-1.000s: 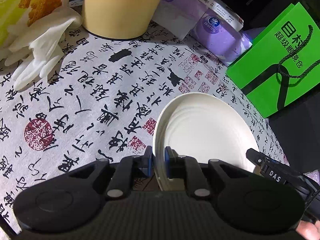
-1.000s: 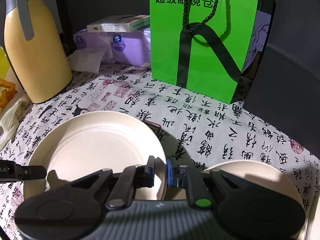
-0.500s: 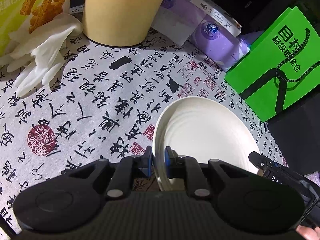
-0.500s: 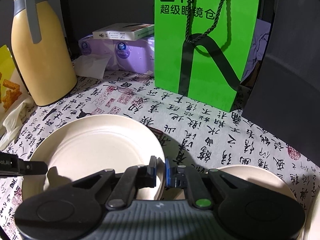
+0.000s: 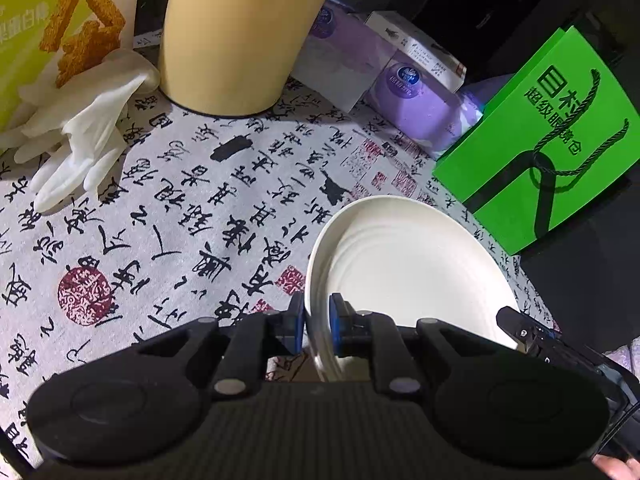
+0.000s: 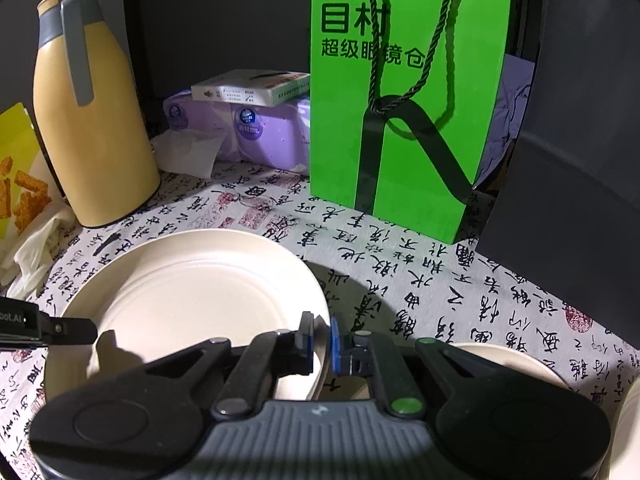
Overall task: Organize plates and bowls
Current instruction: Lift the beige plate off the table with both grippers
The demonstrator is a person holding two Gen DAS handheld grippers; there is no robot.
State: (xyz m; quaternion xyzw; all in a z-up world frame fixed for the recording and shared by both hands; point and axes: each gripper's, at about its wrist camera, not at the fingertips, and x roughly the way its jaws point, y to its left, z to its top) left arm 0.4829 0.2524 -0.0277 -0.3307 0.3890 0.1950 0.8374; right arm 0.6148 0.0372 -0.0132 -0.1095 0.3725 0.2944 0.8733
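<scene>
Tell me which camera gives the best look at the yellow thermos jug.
The right wrist view: the yellow thermos jug shows whole there, from grey lid and handle to base on the tablecloth. The left wrist view shows only its lower body, top cropped off.

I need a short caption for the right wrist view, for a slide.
Right gripper and left gripper clamp opposite rims of one cream plate.

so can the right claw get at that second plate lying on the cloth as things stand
Probably not yet: the right claw is shut on the lifted plate, also held by the left claw. The second plate lies uncovered just right of it.
</scene>
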